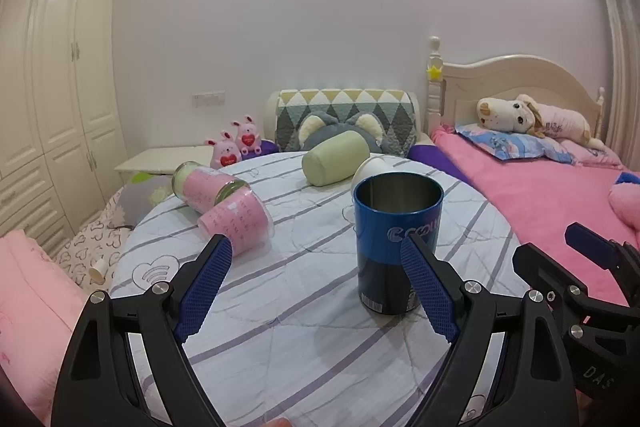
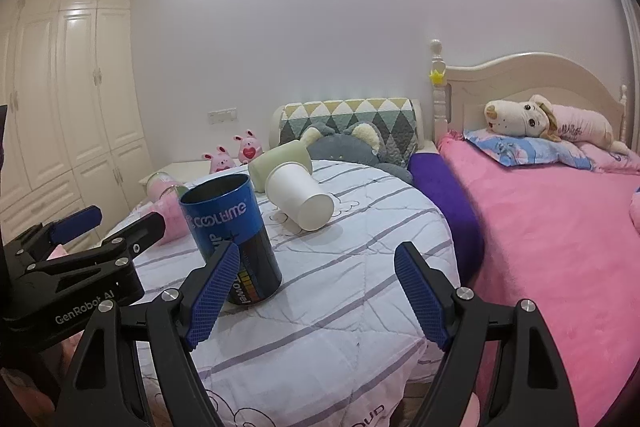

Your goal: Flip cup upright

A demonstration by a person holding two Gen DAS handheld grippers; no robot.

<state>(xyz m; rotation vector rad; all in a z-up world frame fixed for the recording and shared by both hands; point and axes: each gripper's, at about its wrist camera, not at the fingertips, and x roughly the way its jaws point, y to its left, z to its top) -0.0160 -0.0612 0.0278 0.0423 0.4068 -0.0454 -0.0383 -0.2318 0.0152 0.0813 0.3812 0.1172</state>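
Left wrist view: we see left gripper spread wide, holding nothing; blue cup upright on striped round table (mouth up).

Right wrist view: our right gripper likewise agape, empty; white cup on side behind.

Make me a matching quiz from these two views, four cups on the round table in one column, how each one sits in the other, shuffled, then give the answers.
Column one:
1. blue cup
2. white paper cup
3. green cup
4. pink cup

Column two:
A. on its side, nearest the left gripper
B. upright, mouth up
C. on its side at the table's far edge
D. on its side, base toward the right gripper

Pairs: 1-B, 2-D, 3-C, 4-A
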